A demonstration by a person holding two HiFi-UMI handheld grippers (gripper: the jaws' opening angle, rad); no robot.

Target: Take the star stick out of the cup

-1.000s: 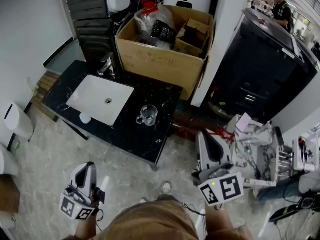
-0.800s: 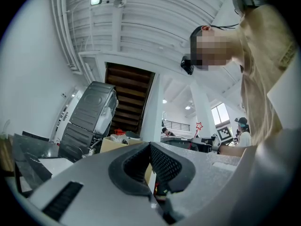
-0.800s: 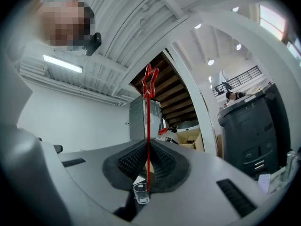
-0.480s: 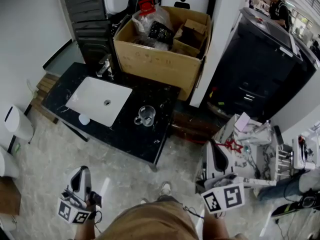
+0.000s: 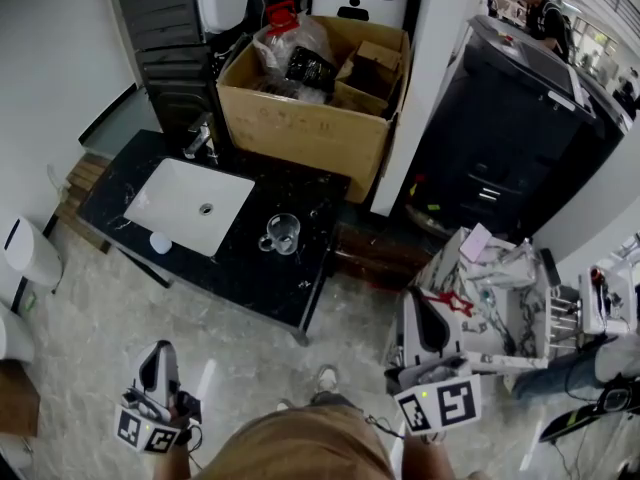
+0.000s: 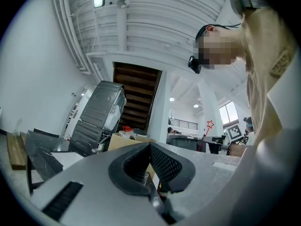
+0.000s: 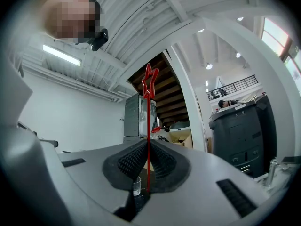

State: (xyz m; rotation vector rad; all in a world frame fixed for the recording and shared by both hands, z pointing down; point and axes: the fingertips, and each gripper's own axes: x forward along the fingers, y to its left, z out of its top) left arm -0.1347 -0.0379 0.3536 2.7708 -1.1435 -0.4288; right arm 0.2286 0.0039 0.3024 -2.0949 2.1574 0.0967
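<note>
The clear glass cup stands empty on the black counter, right of the sink. My right gripper is well off to the right of the counter, over the floor, and is shut on the red star stick. In the right gripper view the stick rises upright from between the shut pads of the right gripper, its star on top, and the cup shows small and far below. My left gripper hangs low at the left, shut and empty; in its own view the left gripper shows its pads meeting.
A white sink basin is set into the counter. Behind it is an open cardboard box full of items. A black cabinet stands at the right, with a cluttered white stand beside my right gripper. A person stands far back.
My right gripper, still holding the star stick, has moved right and away from the cup. The left gripper has sunk slightly in the head view.
</note>
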